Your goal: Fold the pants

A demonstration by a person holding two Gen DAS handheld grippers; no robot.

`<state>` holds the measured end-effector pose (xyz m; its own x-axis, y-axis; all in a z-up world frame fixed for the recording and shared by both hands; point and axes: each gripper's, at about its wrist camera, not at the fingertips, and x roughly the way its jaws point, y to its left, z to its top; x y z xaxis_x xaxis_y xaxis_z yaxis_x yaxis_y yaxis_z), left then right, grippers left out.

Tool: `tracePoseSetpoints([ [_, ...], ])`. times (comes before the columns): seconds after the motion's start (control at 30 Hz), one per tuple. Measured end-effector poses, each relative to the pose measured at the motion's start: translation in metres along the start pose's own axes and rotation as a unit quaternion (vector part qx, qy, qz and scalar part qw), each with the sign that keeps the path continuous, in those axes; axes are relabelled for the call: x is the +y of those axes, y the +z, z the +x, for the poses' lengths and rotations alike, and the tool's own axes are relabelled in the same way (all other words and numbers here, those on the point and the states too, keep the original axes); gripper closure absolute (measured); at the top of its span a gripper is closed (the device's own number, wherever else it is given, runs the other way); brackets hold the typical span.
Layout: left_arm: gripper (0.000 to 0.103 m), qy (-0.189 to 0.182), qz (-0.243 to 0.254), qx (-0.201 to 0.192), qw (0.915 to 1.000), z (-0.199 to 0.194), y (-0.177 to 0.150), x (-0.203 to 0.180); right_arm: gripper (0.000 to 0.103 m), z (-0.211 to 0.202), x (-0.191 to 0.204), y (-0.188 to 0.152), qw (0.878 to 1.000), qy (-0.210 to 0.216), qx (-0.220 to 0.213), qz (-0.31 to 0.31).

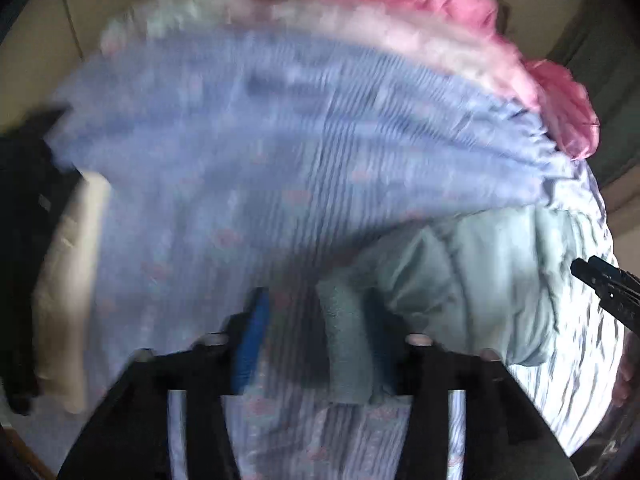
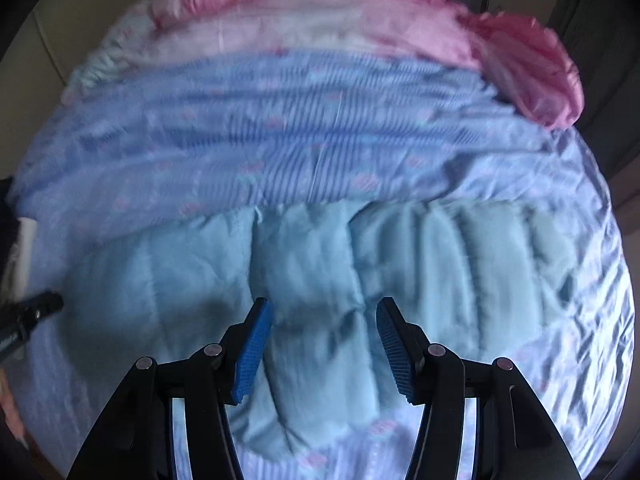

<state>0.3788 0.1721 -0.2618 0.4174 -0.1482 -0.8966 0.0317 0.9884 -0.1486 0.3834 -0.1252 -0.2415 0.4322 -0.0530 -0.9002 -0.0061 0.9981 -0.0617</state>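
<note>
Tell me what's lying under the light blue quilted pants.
The light blue quilted pants lie on a blue striped bedsheet dotted with pink. The open right gripper hovers above them. Whatever sits directly beneath the pants is covered.

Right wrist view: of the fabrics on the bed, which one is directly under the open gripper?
The pale teal quilted pants, puffy with stitched channels. The blue striped sheet and the pink quilt lie beyond them, farther from the right gripper.

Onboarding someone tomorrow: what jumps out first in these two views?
The pale blue quilted pants fill the centre of the right wrist view, with the open right gripper over them. Behind lies striped blue bedding, and a pink quilt is bunched at the far right.
</note>
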Motion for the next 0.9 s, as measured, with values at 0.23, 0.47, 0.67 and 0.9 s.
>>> tracePoseSetpoints([
  [0.23, 0.051, -0.051, 0.104, 0.002, 0.9933, -0.030, -0.044, -0.049, 0.047, -0.036, -0.005, -0.059, 0.995, 0.083, 0.002, -0.055],
  [0.47, 0.051, -0.079, -0.011, 0.067, 0.9946, 0.014, -0.070, -0.033, 0.051, 0.007, 0.006, -0.091, 0.987, 0.123, 0.060, -0.082],
  [0.67, 0.051, -0.084, -0.120, 0.081, 0.9859, 0.034, -0.071, -0.013, 0.056, 0.046, 0.008, -0.083, 0.981, 0.154, 0.102, -0.052],
  [0.9, 0.047, -0.063, -0.131, 0.092, 0.9851, 0.050, -0.060, -0.012, 0.058, 0.037, 0.013, -0.068, 0.982, 0.162, 0.074, -0.061],
])
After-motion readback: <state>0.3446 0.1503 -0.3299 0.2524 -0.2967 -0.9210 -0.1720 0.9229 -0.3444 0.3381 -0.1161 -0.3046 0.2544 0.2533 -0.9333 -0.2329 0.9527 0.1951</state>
